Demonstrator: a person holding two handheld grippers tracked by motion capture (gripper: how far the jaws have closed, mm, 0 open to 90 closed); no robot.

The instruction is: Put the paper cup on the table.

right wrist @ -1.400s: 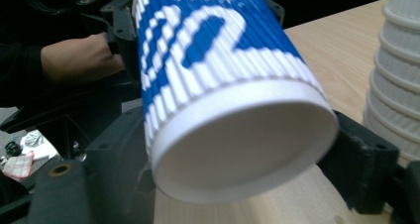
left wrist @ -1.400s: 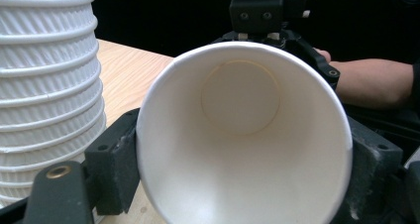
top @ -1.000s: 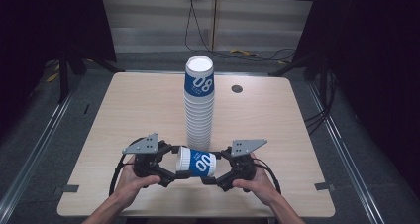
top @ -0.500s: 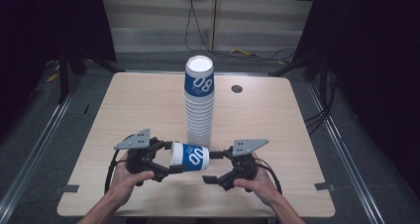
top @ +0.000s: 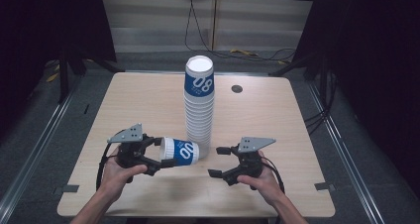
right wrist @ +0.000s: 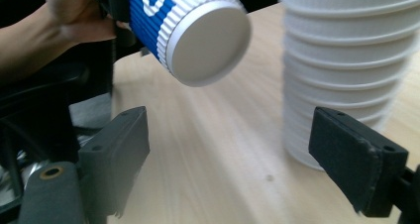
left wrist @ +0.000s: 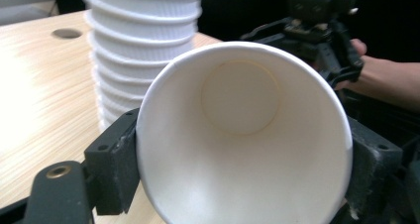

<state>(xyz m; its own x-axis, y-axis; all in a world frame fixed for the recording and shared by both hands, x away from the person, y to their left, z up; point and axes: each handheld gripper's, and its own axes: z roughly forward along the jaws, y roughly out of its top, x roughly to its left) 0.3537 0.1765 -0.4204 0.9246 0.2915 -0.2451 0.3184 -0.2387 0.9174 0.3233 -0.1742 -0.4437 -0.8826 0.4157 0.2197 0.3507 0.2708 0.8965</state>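
I'm pinching the loose cup [top: 181,151] at its rim with my left gripper [top: 159,154], holding it on its side just left of the cup stack [top: 199,105]; best to keep the squeeze light so the rim isn't crushing. My right gripper [top: 221,161] is sitting spread and empty, jaws having just been closing a little with nothing between them. Versus a second ago, when both grippers were on it, the cup is now further left, clear of the right one.
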